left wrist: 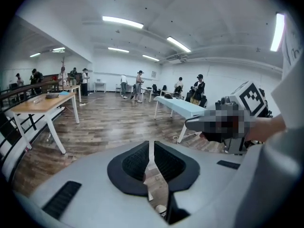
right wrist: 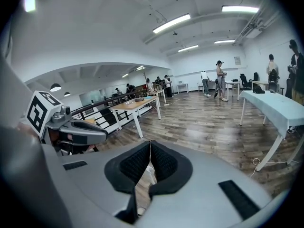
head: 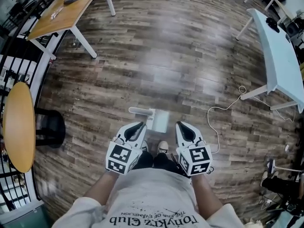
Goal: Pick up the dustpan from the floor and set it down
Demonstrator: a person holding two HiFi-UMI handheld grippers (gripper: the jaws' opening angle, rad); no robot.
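Item: dustpan (head: 158, 121), pale, lying flat on the wood-plank floor (head: 156, 56) just ahead of the person's shoe (head: 163, 147), with its handle (head: 139, 111) laid toward the left of the head view. It has not yet been lifted, so the task is judged to be at the approach stage. Left gripper (head: 138, 127): carried low before the torso and angled down toward the dustpan, apart from it. Its jaws are brought fully together with nothing caught between the pads, as is shown in its own view. Right gripper (head: 182, 126): held alongside at like height and tilt, jaws likewise pressed together and empty. The pair is judged to be carried side by side, one toward each side of the dustpan in the head view, because the pickup has not been committed to either hand. The handle lies nearer the left gripper, which is therefore judged the likelier to be used. Before any grasp the chosen jaws would have to be opened, since closed pads cannot be passed round the handle. Surroundings: a wooden table (head: 66, 8) and a round tabletop (head: 19, 125) at the left, and a white table (head: 280, 56) at the right with a cable (head: 221, 109) trailed on the floor near its leg. All are well apart from the dustpan and judged no hindrance.
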